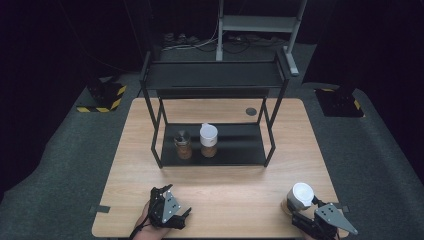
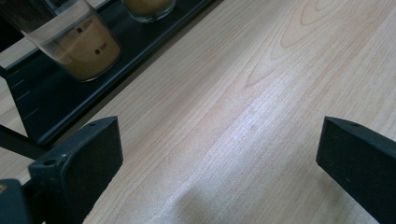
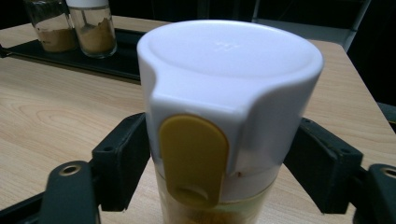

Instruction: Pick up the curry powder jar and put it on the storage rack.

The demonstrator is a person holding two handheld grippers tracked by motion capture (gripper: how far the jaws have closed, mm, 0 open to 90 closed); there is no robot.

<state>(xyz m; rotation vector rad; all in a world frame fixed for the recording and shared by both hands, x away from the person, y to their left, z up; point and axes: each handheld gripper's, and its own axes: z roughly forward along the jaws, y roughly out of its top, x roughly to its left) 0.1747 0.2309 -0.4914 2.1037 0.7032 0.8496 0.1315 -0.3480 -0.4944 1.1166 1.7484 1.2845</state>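
The right gripper (image 3: 210, 172) pinches a white-lidded jar (image 3: 224, 112); the left gripper (image 2: 219, 172) is spread over bare table (image 2: 261, 93). Two spice jars (image 1: 196, 142) stand on the black rack (image 1: 240, 145) beyond, labels too small to read.

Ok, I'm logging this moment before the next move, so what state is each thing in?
Right tool: shut on the jar.
Jar: upright on the table, white lid on.
Left tool: open, nothing between its jaws.
Two shelf jars: upright on the rack.
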